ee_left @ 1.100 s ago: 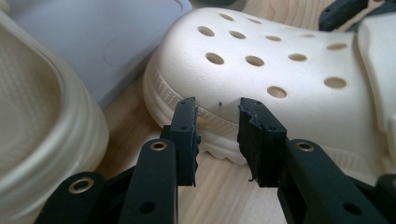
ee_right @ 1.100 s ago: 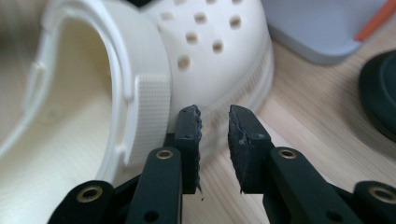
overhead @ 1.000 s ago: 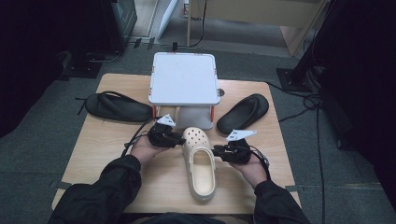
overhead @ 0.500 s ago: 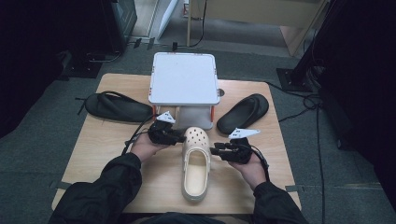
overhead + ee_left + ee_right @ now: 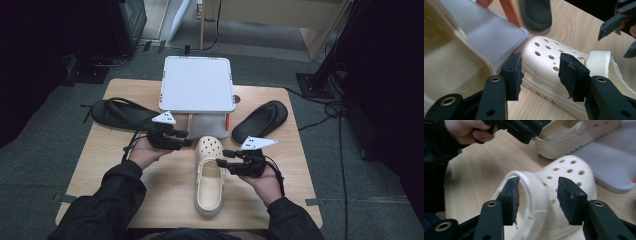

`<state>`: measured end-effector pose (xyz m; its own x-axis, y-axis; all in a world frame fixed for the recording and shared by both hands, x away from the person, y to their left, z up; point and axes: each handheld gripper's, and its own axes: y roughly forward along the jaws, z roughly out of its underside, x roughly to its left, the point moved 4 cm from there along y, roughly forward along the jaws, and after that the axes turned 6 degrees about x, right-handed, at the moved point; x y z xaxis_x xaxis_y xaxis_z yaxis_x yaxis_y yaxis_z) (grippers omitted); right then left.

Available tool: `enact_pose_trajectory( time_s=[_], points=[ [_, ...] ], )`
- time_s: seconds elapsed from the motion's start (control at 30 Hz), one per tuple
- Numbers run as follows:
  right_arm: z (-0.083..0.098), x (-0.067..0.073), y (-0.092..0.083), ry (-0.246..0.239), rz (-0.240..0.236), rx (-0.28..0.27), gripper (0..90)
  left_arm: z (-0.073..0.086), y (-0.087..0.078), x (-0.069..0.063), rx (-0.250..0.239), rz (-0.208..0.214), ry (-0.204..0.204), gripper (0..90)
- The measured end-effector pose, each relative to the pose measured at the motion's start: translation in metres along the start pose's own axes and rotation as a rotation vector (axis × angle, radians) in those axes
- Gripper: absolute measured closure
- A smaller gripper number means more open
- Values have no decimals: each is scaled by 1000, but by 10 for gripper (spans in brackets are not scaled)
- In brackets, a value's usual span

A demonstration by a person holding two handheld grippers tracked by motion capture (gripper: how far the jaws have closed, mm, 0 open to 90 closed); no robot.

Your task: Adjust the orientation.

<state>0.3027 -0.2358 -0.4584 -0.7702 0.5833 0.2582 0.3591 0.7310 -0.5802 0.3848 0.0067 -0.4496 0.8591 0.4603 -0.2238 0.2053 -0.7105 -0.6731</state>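
A cream clog (image 5: 210, 175) lies on the wooden table (image 5: 150, 195), toe toward the white stand (image 5: 197, 85). My left gripper (image 5: 188, 141) hovers at the clog's toe, on its left side. In the left gripper view its jaws (image 5: 540, 72) have just been opening and stand apart, with the perforated toe (image 5: 549, 56) behind the gap and touching neither pad. My right gripper (image 5: 221, 158) is at the clog's right side. It too has just been opening, and it (image 5: 537, 200) straddles the clog's opening rim (image 5: 534, 187) without pressing on it. A second cream clog (image 5: 446, 57) rests on the stand's grey lower shelf (image 5: 486, 32).
One black slipper (image 5: 117, 114) lies at the left of the table and another (image 5: 260, 121) at the right, beside the stand. The stand has orange legs (image 5: 509, 12). The table's front edge is near the person's sleeves (image 5: 105, 210).
Both grippers were shut on the clog and have let go, rising a little. Before that, the clog's heel swung slightly left and it came straight.
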Motion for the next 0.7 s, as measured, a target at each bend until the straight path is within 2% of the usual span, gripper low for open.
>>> enact_pose_trajectory(
  time_s=[0.07, 0.13, 0.27, 0.3, 0.43, 0.6, 0.7],
  points=[
    [0, 8, 6, -17, -18, 21, 510, -3, -8, -2, -7, 7, 17, 506],
    [1, 12, 12, -36, -9, 34, 480, -5, -11, -3, -12, 15, 16, 496],
    [2, 10, 17, -45, 18, 43, 470, -11, -23, -5, -37, 13, 18, 490],
    [5, 6, 21, -46, 28, 73, 469, -15, -29, -5, -45, 20, 22, 488],
    [10, 3, 28, -61, 60, 108, 448, -21, -35, -3, -49, 23, 26, 484],
    [9, 2, 30, -58, 77, 87, 480, -26, -42, 2, -50, 20, 23, 481],
    [10, 4, 30, -74, 102, 87, 498, -32, -48, 6, -57, 12, 22, 481]
  ],
)
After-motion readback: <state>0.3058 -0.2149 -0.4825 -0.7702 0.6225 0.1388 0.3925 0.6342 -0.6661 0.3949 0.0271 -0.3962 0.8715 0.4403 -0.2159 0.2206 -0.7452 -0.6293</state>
